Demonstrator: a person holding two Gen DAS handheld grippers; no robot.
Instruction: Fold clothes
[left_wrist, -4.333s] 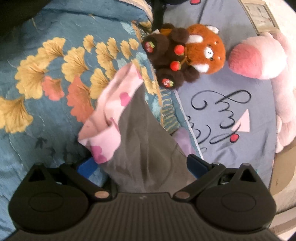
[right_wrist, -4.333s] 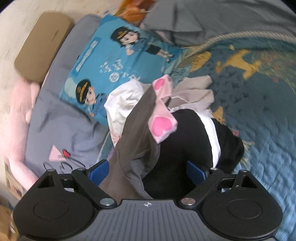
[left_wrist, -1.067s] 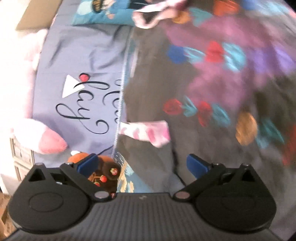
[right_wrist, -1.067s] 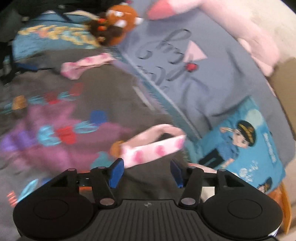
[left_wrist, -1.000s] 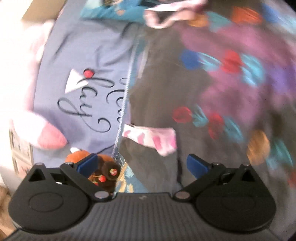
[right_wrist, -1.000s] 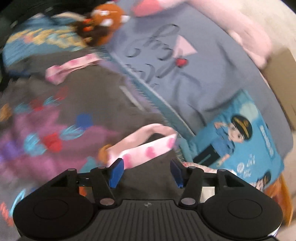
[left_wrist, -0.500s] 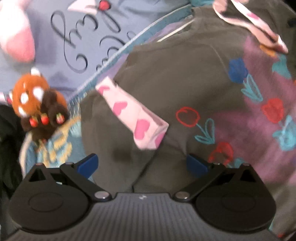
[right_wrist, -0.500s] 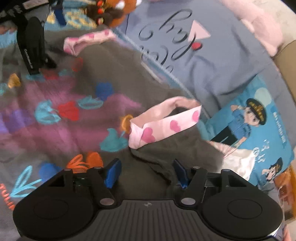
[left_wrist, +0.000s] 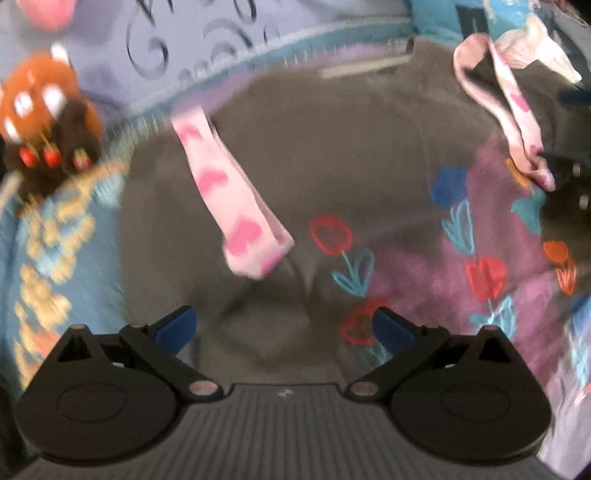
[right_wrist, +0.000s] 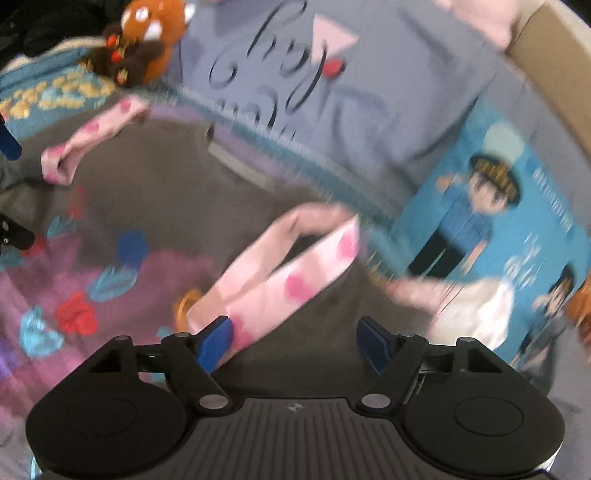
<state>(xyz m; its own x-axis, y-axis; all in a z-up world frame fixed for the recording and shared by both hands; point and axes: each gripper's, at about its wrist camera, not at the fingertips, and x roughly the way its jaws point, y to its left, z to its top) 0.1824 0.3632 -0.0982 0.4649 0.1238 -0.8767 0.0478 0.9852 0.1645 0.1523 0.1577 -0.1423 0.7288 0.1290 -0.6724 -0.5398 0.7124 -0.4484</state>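
A grey top (left_wrist: 332, 155) printed with coloured tulips lies spread flat on the bed, neckline away from me. Its sleeves end in pink heart-patterned cuffs. One cuff (left_wrist: 240, 214) lies ahead of my left gripper (left_wrist: 282, 328), which stands open over the shoulder cloth with nothing between its fingers. In the right wrist view the other cuff (right_wrist: 284, 269) lies folded in towards the grey top (right_wrist: 155, 192), its end by the left fingertip of my right gripper (right_wrist: 295, 343), also open. The far cuff (right_wrist: 88, 136) shows at upper left there. Both views are blurred.
A brown plush toy (left_wrist: 40, 122) sits beyond the left shoulder on the blue floral quilt (left_wrist: 55, 258). A grey-purple pillow (right_wrist: 332, 74) with script lettering lies beyond the neckline. A blue cartoon pillow (right_wrist: 498, 221) and white cloth (right_wrist: 476, 306) lie to the right.
Several seconds ago both grippers held the hanging top; now it lies spread on the bed and both stand open. In the last second both views swung lower and closer over the cuffs.
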